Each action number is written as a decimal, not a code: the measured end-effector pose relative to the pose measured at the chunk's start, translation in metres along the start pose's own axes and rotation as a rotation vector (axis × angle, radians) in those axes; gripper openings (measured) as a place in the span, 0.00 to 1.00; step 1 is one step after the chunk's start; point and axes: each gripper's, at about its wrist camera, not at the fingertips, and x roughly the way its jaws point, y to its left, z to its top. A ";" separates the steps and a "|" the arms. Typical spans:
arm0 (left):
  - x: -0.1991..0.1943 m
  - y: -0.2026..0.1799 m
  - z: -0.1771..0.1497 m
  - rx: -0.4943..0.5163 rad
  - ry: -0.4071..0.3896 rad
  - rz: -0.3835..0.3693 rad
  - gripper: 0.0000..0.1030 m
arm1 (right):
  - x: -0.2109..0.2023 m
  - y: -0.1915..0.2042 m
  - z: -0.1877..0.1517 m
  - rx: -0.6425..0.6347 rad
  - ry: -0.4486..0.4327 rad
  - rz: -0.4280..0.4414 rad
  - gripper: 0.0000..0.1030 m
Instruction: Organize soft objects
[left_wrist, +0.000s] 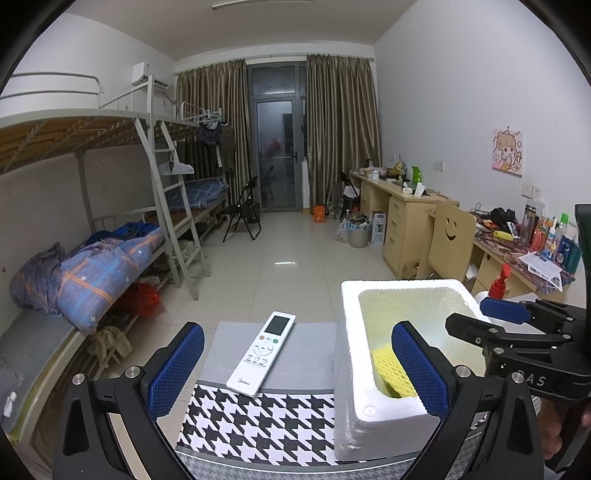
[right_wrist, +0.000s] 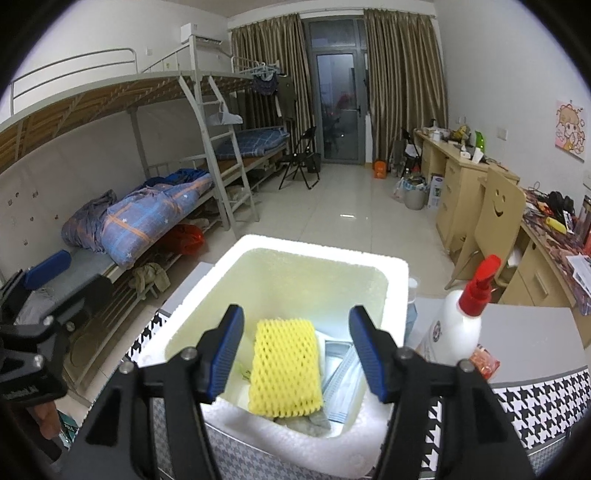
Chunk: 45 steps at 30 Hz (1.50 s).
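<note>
Right gripper (right_wrist: 295, 354) jaws apart, empty, above yellow foam net sleeve (right_wrist: 283, 365) lying in white polystyrene box (right_wrist: 395, 280). Left gripper (left_wrist: 297, 369) open, empty.

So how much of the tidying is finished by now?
Done: the yellow foam net lies inside the white foam box, on top of other soft items. In hand: nothing; the right gripper stands open above the box, the left gripper open too. Left: only hard things remain outside, the remote and pump bottle.
</note>
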 end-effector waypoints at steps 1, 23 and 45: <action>-0.001 0.000 0.001 0.001 -0.002 -0.001 0.99 | -0.001 0.000 0.000 0.000 -0.003 0.000 0.63; -0.055 -0.019 -0.003 0.025 -0.055 -0.029 0.99 | -0.068 0.014 -0.012 -0.052 -0.133 -0.048 0.86; -0.120 -0.043 -0.007 0.037 -0.141 -0.076 0.99 | -0.131 0.015 -0.031 -0.058 -0.228 -0.063 0.87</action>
